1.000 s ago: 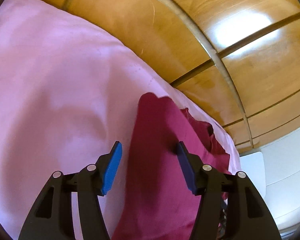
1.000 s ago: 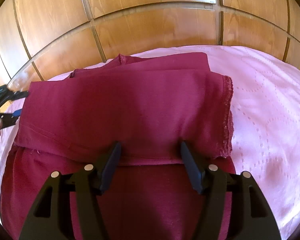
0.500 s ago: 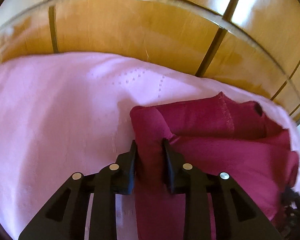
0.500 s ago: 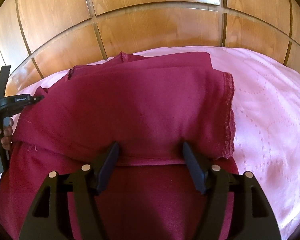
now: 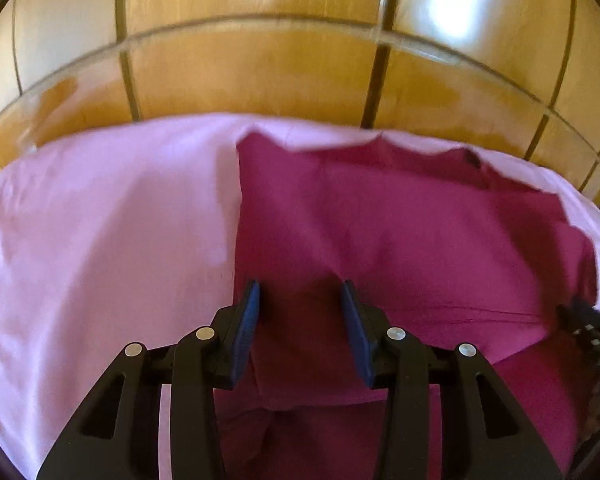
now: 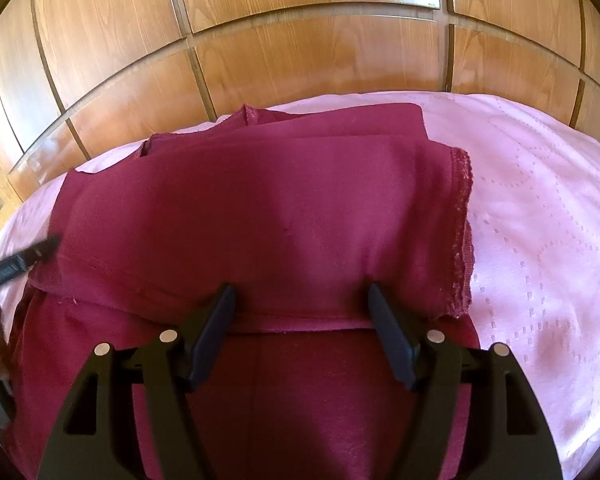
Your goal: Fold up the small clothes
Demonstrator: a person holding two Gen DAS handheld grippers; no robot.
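The left wrist view is blurred. The maroon garment (image 6: 260, 216) lies folded on the pink bed cover (image 6: 540, 240), under both tongs. The left tongs (image 5: 300, 292) are opening over a fabric ridge, unpinched; the right tongs (image 6: 300, 292) stand spread, angled downward, at the fold's near hem.

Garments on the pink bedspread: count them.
1. A single maroon garment, folded over itself, lies on the pink bedspread ahead of both grippers. More could hide under its layers.

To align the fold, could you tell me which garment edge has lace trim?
The garment's right-hand edge, next to the pink sheet; its other edges are plain hems.
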